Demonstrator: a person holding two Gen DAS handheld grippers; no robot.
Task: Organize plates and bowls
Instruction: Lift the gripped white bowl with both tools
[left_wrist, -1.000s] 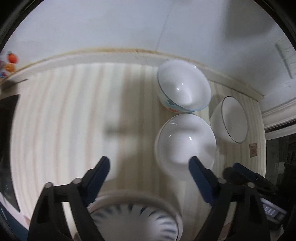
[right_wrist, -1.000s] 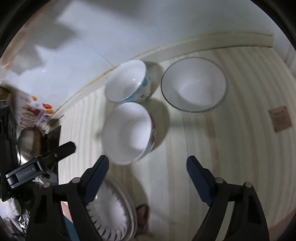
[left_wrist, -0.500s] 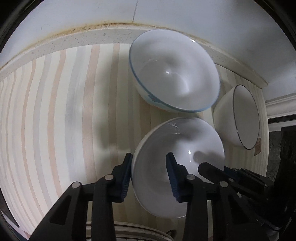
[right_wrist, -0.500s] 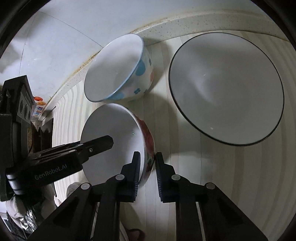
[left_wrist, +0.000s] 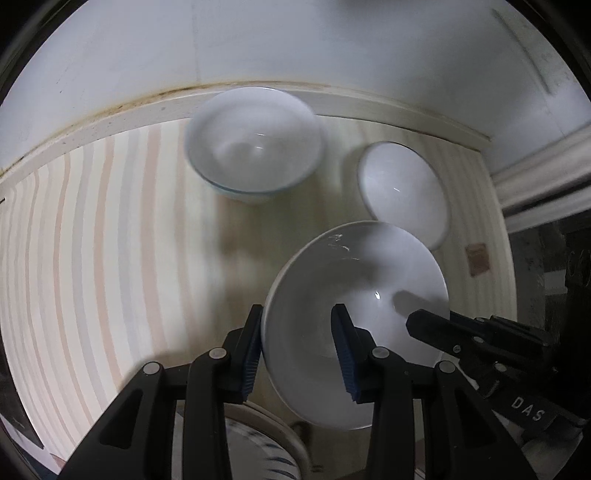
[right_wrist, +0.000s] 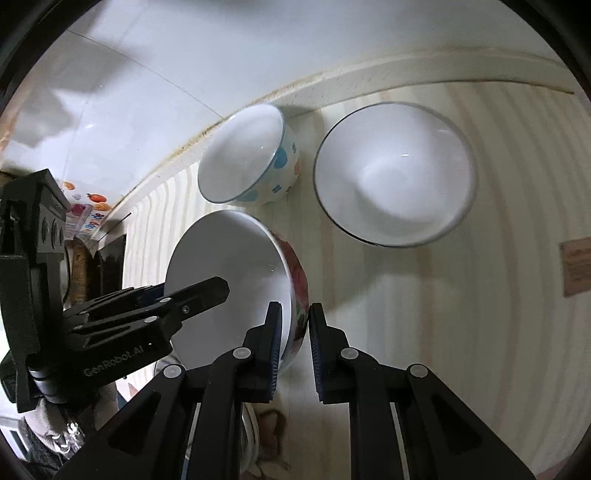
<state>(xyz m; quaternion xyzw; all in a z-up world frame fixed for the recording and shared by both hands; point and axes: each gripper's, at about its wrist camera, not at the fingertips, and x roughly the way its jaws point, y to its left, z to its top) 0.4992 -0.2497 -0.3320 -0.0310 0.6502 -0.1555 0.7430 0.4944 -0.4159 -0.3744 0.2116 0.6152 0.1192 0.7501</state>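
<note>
Both hand-held grippers clamp one flowered bowl (right_wrist: 236, 291): left hand-held gripper (left_wrist: 299, 347) across its left rim, right hand-held gripper (right_wrist: 293, 343) pinching its right wall. I judge sorting barely begun. Beyond, on the table (right_wrist: 461, 332), sit a dotted bowl (right_wrist: 251, 155) and a dark-rimmed bowl (right_wrist: 395, 173), unstacked.

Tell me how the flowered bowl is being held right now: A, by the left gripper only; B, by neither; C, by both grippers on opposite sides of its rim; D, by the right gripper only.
C: the left gripper and the right gripper each clamp the flowered bowl's rim from opposite sides.
</note>
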